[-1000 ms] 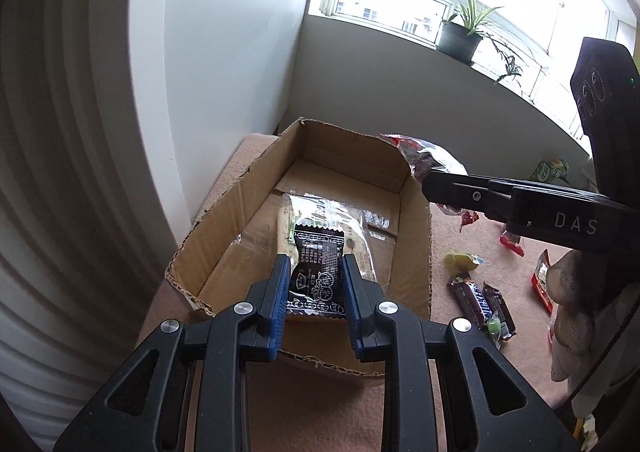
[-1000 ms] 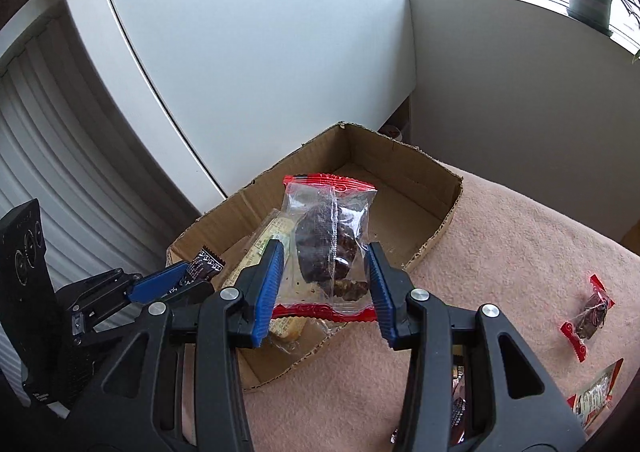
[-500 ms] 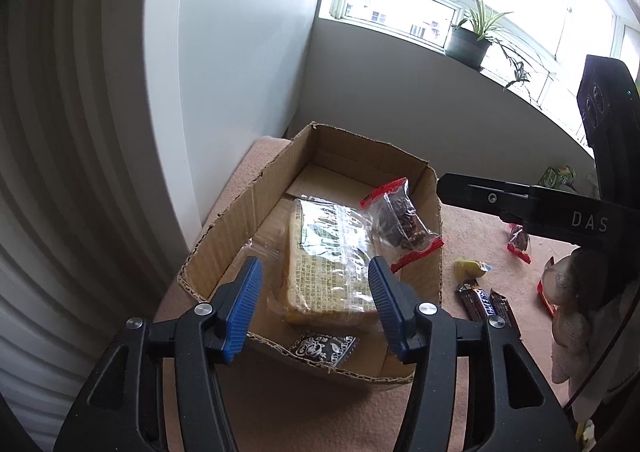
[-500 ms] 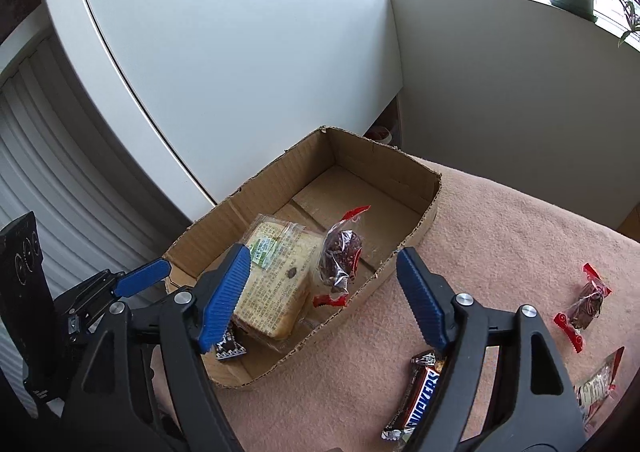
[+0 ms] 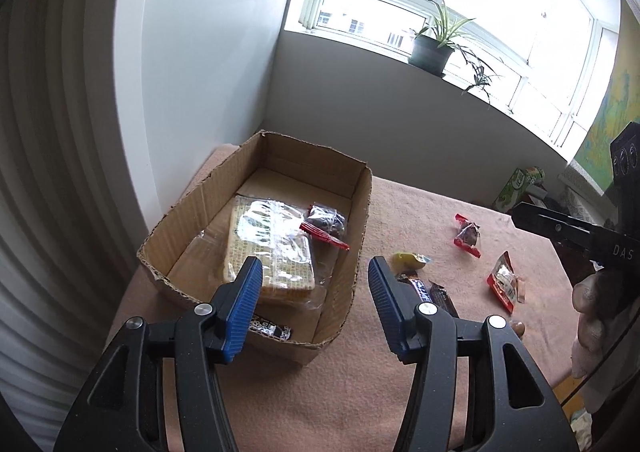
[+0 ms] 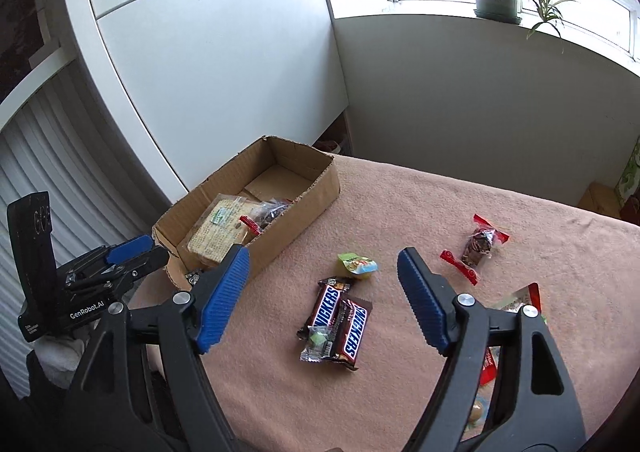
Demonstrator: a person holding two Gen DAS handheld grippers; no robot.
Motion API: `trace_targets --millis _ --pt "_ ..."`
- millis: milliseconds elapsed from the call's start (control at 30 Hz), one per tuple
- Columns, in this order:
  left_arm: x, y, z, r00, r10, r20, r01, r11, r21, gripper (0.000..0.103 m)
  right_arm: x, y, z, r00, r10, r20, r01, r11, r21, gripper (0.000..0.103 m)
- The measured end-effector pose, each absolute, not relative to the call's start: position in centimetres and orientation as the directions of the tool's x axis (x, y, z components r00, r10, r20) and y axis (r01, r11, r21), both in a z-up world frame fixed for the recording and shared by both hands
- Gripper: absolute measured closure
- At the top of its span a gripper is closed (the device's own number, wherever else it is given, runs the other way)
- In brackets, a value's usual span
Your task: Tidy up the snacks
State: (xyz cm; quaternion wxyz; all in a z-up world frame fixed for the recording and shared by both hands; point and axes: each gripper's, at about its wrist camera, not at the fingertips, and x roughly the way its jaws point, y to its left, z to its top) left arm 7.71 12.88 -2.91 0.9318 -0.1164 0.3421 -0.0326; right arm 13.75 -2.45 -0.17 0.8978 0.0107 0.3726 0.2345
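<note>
Fuzzy pink cloth [image 6: 400,208]; corrugated box [image 6: 296,208] (rectangular), glossy wrappers [image 6: 340,320].

Empty, parted left tongs [image 5: 314,288] hang over the cardboard box's [image 5: 356,252] near corner.

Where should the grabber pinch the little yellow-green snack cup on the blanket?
Probably from straight above, pinching the yellow-green cup across its round sides. It lies alone on the pink blanket, just beyond the two Snickers bars, so the open right gripper has room on both sides.
</note>
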Motion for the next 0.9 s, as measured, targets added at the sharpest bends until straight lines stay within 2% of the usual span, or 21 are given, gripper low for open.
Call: trace_targets --millis 333,533,900 --pt "6.6 7.3 -4.4 0.718 -0.241 -0.653 0.087 0.962 -0.26 0.049 9.5 -12.9 -3.2 0.643 0.287 -0.71 -0.222 0.957 0.186 0.024" --pt "6.4 4.3 -6.2 0.669 -0.298 -0.681 0.131 0.949 -0.287 0.049 8.0 -15.7 -6.4 0.608 0.253 -0.752 -0.156 0.967 0.199 0.024" --pt "8.1 2.4 -8.1 0.627 -0.283 -0.726 0.146 0.958 -0.247 0.049 7.8 -16.2 -10.3 0.575 0.222 -0.787 -0.123 0.975 0.185 0.024"
